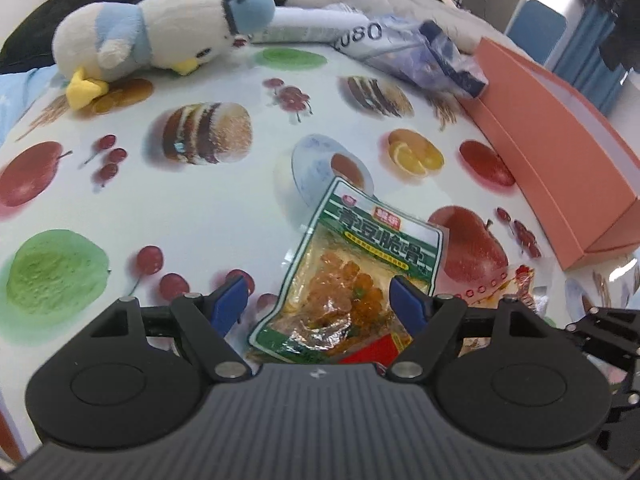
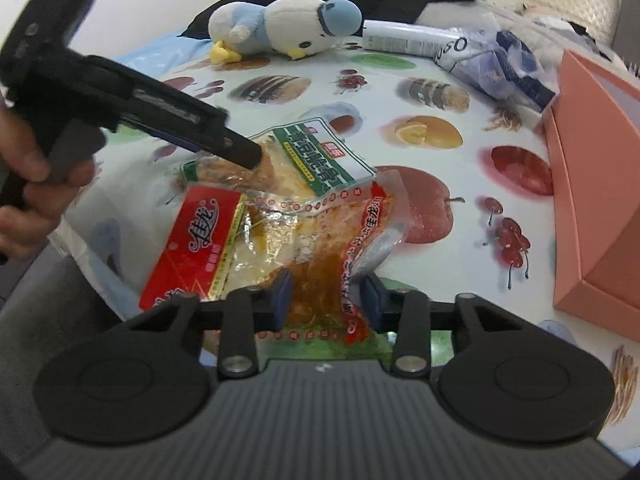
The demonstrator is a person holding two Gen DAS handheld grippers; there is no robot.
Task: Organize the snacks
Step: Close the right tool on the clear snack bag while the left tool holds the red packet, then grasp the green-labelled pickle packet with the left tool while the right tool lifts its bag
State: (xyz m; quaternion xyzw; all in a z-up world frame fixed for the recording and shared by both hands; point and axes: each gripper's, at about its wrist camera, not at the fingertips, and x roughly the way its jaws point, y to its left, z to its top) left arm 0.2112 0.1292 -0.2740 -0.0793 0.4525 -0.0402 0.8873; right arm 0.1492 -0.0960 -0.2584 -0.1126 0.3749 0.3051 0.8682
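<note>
Plastic snack packets (image 2: 256, 236), two; pink box (image 2: 596, 208), one

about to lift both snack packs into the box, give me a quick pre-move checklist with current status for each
1. Left hand-held gripper straddles the green snack pack, jaws wide, not closed on it: not ok for lifting.
2. Right hand-held gripper has the red snack pack between its blue pads, which look closed on it: ok, firmness cannot tell.
3. The red pack overlaps the green one, so one lift may drag the other: not ok.
4. Pink box open to the right: ok; contents cannot tell.
5. Plush bird and the blue-white bag lie at the far edge, away from the path: ok.
</note>
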